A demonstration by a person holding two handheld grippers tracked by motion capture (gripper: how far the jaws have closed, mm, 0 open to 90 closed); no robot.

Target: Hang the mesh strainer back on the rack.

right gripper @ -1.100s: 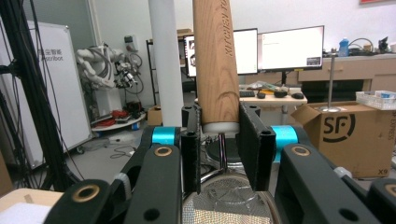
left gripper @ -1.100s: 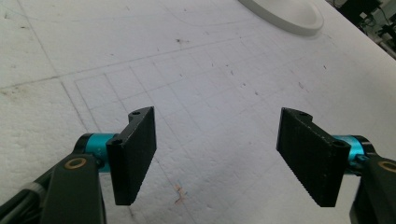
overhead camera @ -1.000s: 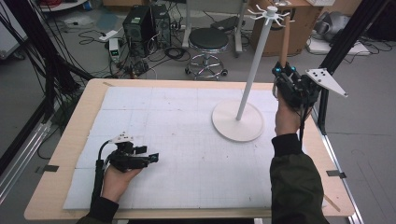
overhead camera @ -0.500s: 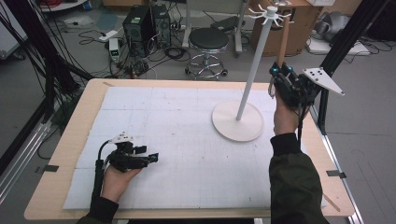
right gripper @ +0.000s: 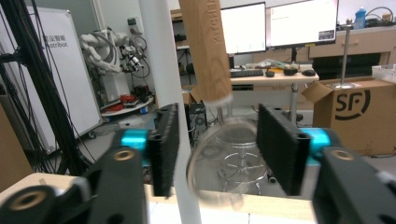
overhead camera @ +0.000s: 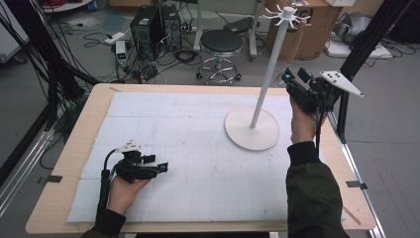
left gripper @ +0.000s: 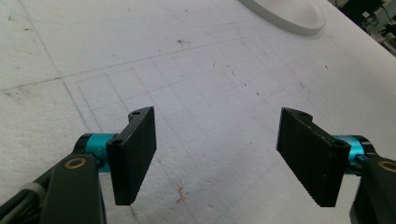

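White foam covers the surface (overhead camera: 148, 124); right gripper (right gripper: 217, 149) jaws have just been opening, the wooden-handled magnifier (right gripper: 205, 51) hanging loose between them off the white stand (overhead camera: 267, 64); hanging looks done, withdrawal left; left gripper (left gripper: 217, 154) rests open and empty.

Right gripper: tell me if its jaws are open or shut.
Open. The right gripper has just been opening; its jaws stand clear of the hanging wooden-handled tool.

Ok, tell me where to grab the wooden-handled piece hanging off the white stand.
Grip the wooden handle mid-length, coming in level from the side away from the pole. It hangs straight and upright, which suits flat pads; the clear round end below looks slippery.
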